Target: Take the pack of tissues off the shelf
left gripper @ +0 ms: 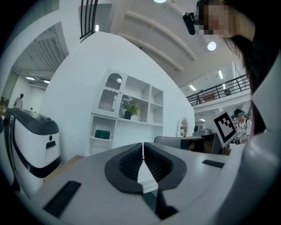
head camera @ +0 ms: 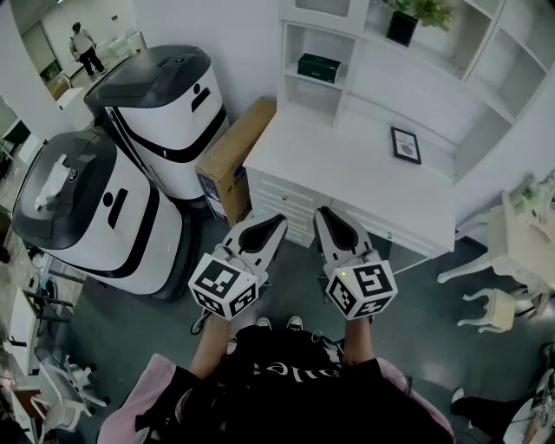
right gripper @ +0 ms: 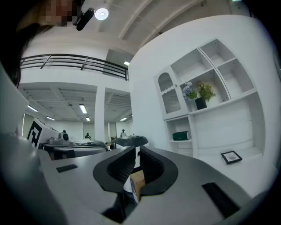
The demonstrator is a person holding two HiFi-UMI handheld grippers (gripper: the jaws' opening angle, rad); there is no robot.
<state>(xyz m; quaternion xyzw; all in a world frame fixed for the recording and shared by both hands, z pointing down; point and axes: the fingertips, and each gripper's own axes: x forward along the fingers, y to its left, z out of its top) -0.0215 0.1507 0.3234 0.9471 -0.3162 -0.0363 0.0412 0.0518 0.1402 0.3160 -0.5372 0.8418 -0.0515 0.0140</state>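
The pack of tissues (head camera: 318, 67) is a dark green box on a low shelf of the white shelf unit (head camera: 364, 165), in its left compartment. It also shows small and far off in the left gripper view, pack (left gripper: 102, 134), and in the right gripper view, pack (right gripper: 180, 136). My left gripper (head camera: 276, 224) and right gripper (head camera: 325, 214) are held side by side in front of the unit's desk edge, well short of the pack. Both are shut with nothing between the jaws, as seen at the left gripper (left gripper: 143, 151) and the right gripper (right gripper: 137, 154).
Two large white-and-black machines (head camera: 165, 104) (head camera: 87, 217) stand to the left, with a cardboard box (head camera: 234, 156) leaning between them and the unit. A small picture frame (head camera: 405, 144) lies on the desk top, a potted plant (head camera: 403, 22) sits higher up, and white furniture (head camera: 494, 303) stands at the right.
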